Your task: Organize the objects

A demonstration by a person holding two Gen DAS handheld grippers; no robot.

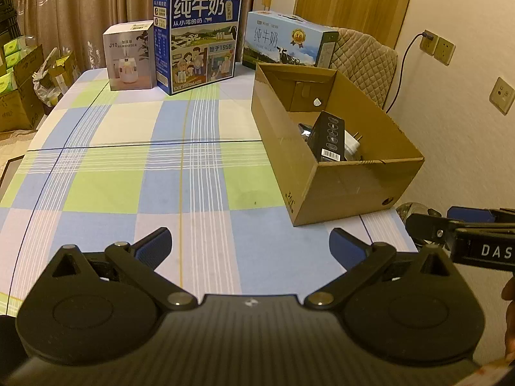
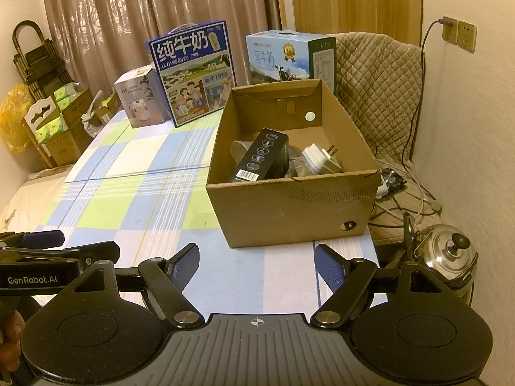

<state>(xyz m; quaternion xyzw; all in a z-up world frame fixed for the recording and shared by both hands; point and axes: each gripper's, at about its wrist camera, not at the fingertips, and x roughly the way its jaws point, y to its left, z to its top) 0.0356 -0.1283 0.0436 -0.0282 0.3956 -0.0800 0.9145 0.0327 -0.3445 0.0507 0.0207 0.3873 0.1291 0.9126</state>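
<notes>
An open cardboard box (image 1: pixel 351 189) (image 2: pixel 289 212) stands on the right side of the checked tablecloth (image 1: pixel 145 167) (image 2: pixel 135 177). Inside it lie a black product box (image 1: pixel 330 136) (image 2: pixel 260 156), a white plug adapter (image 1: pixel 352 143) (image 2: pixel 320 157) and some clear plastic. My left gripper (image 1: pixel 251 244) hovers open over the near part of the table, nothing between its blue pads. My right gripper (image 2: pixel 257 262) is open too, just short of the cardboard box's near wall, and holds nothing. Each gripper shows at the edge of the other's view.
At the table's far end stand a white humidifier box (image 1: pixel 128 58) (image 2: pixel 135 103), a dark blue milk carton (image 1: pixel 198 38) (image 2: pixel 193 74) and a light blue milk carton (image 1: pixel 286 40) (image 2: pixel 286 56). A steel kettle (image 2: pixel 447 251) and cables lie right of the table. Stacked cartons sit far left.
</notes>
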